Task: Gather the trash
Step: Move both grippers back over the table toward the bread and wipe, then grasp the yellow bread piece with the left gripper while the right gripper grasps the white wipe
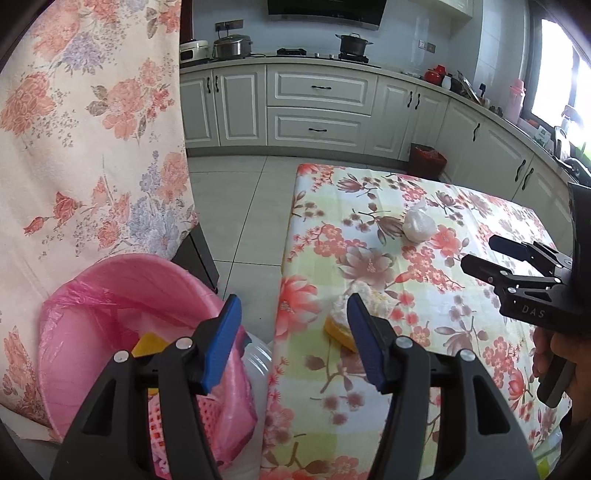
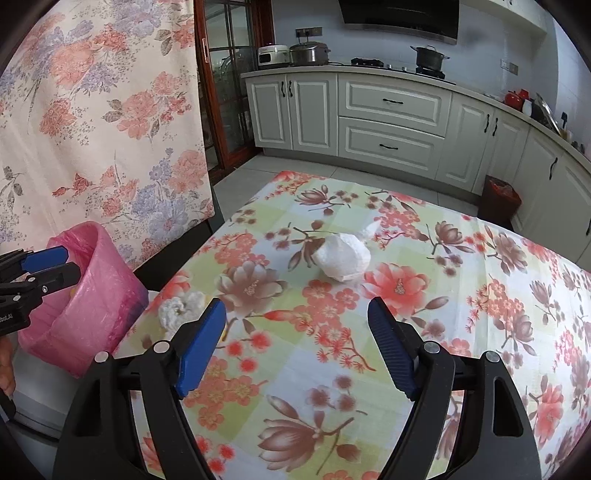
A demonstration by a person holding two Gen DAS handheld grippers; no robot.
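1. A kitchen: pale cream cabinets [image 2: 391,122] with dark handles ran along the far wall and turned down the right side.
2. A dark range hood [image 1: 325,11] hung above the hob, where a dark pot [image 2: 428,57] stood; a steel cooker [image 2: 308,51] sat further left.
3. The floor [image 1: 236,206] was light grey tile.
4. A floral curtain [image 1: 92,129] filled the left.
5. Behind it stood a red-brown glazed door [image 2: 225,92].
6. Bright daylight came through a window [image 1: 557,70] at far right.
7. A table under a flowered cloth [image 2: 424,314] filled the near ground.
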